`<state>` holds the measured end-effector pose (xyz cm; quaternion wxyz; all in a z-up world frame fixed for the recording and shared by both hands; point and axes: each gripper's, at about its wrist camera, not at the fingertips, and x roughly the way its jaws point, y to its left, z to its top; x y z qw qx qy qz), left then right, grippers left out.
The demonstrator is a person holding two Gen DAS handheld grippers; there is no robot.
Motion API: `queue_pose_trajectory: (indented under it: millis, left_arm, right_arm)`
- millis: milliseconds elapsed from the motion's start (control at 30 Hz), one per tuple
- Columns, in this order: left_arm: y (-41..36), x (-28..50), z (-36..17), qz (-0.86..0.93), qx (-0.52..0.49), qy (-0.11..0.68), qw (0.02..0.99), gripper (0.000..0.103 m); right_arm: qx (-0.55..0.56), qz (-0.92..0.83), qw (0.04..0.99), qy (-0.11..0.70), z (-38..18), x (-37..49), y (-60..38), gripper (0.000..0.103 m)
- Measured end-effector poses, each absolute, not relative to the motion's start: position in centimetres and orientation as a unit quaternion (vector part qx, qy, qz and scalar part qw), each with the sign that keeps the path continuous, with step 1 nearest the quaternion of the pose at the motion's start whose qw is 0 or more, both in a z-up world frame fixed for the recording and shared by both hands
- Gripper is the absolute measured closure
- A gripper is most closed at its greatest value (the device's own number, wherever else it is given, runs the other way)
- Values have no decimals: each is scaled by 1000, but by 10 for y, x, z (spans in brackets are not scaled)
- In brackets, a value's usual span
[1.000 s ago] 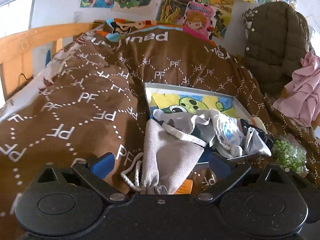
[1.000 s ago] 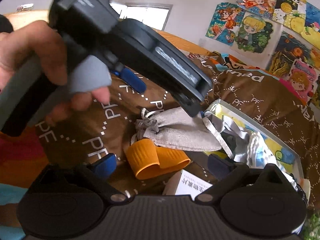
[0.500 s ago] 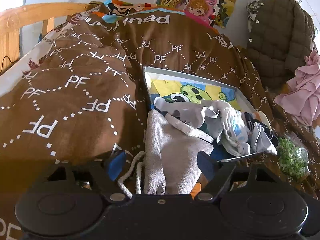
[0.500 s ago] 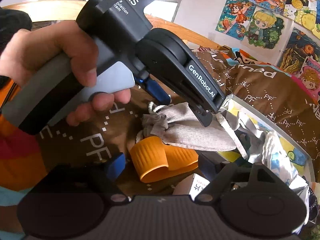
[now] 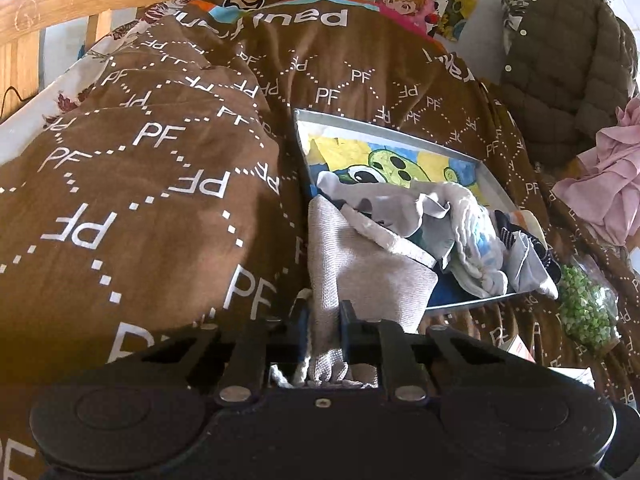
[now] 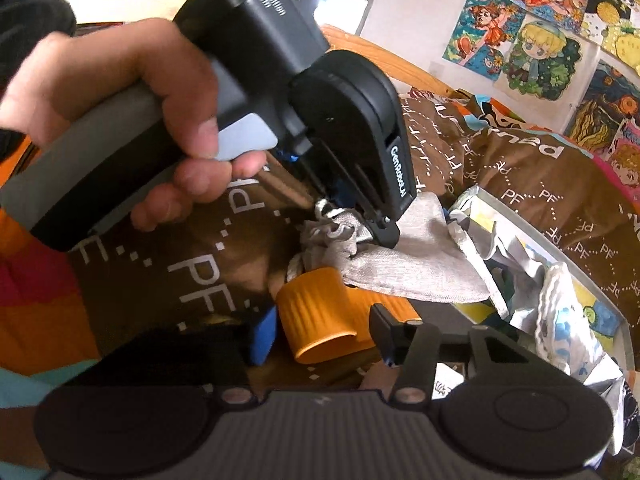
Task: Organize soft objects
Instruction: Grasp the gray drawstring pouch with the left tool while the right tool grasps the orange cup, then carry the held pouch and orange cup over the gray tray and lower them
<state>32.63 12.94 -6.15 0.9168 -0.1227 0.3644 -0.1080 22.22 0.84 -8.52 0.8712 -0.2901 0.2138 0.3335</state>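
A grey drawstring pouch (image 5: 360,276) lies on the brown blanket, its far end leaning on a metal tray (image 5: 400,132). My left gripper (image 5: 323,334) is shut on the pouch's gathered neck; it also shows from outside in the right wrist view (image 6: 360,224), pinching the pouch (image 6: 404,256). The tray (image 6: 560,256) holds a heap of soft cloth items (image 5: 452,224) over a cartoon picture. My right gripper (image 6: 320,332) is open, its fingers on either side of an orange ribbed sleeve (image 6: 320,320) lying in front of the pouch.
The brown "PF" blanket (image 5: 160,200) covers the bed. An olive quilted jacket (image 5: 560,76) and pink cloth (image 5: 608,184) lie at the right. A bag of green bits (image 5: 584,308) sits right of the tray. A white printed box (image 6: 448,384) lies by my right fingers. A wooden bedrail (image 5: 60,8) stands behind.
My left gripper moved forward and closed on the pouch's neck. My right gripper narrowed and came closer around the orange sleeve.
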Motion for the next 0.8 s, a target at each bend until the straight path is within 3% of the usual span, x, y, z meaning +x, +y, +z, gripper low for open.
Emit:
queue_pose_trajectory:
  millis: [333, 800]
  left_arm:
    - [131, 318, -55, -98, -121, 360, 920, 93]
    - [141, 288, -22, -66, -115, 326, 936, 93]
  right_arm:
    - [-295, 341, 869, 207, -82, 216, 8, 72]
    - [-312, 322, 879, 163, -58, 203, -2, 77]
